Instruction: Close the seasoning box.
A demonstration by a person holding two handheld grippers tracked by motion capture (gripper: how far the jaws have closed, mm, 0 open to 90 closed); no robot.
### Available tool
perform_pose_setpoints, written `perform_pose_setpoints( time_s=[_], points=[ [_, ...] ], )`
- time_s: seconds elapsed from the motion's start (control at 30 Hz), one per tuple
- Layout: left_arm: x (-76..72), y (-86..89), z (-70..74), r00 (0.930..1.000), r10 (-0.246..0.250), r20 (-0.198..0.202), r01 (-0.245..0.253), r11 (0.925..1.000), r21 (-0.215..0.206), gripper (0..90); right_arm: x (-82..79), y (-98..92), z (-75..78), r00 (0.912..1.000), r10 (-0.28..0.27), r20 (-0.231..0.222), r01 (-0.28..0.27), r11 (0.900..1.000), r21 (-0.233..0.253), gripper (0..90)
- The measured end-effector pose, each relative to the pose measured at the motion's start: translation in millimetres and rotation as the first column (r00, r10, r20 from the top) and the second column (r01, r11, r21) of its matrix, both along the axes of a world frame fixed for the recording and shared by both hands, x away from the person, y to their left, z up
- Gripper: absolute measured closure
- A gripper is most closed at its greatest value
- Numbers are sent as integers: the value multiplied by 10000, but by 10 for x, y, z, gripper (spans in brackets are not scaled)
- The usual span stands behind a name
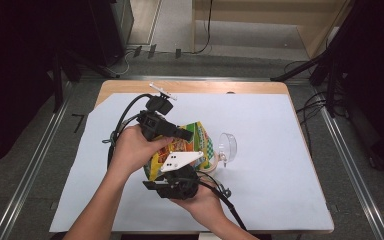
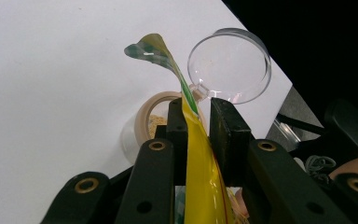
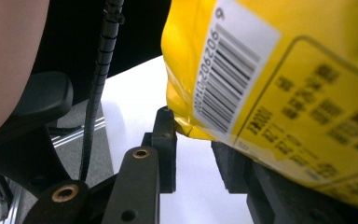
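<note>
A yellow snack bag (image 1: 190, 142) with green trim and a printed food picture is held above the middle of the white-covered counter (image 1: 280, 165), a little toward its near edge. Its film is glossy and creased. The bag tilts, its long axis running from the near-left up toward the far-right, with its open, curled top corner (image 2: 151, 46) hanging over a small clear jar (image 2: 144, 126) that holds a tan crumbly fill. The jar's hinged clear lid (image 2: 228, 65) stands open on the side toward the counter's right edge.

The left claw (image 2: 198, 114) is clamped on the bag's upper edge, the yellow film pinched between its black jaws. The right claw (image 3: 193, 149) sits at the bag's lower end; its jaws stand apart, with the bag's bottom corner resting between and over them.

The back panel carries a white barcode label (image 3: 228, 74) with digits reading about "9029020110" and blocks of dark print too blurred to read.
</note>
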State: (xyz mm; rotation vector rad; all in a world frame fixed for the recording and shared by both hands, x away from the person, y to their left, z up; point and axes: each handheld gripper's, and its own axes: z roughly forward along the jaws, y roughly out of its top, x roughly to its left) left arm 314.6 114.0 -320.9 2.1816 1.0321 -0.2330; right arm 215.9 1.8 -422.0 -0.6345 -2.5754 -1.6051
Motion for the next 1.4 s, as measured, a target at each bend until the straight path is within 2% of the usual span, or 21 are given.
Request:
perform_pose_setpoints(
  time_s=[0.33, 0.43, 1.07, 1.4],
  points=[
    [6, 5, -3, 10000, 14, 15, -14, 10000, 30, 783, -1, 4, 13, 10000, -8, -57, 8, 10000, -29, 723],
    [-17, -11, 15, 10000, -45, 37, 44, 9999, 100, 785, 3, 8, 0, 9999, -5, 102, 5, 10000, -10, 725],
    [-45, -49, 24, 9999, -155, 53, 154, 9998, 127, 784, 23, -3, -71, 10000, -98, -17, 98, 9999, -54, 733],
    [17, 3, 28, 10000, -77, 23, 77, 10000, 13, 784, 18, 0, 12, 10000, 21, 67, -21, 10000, 1, 734]
  ],
)
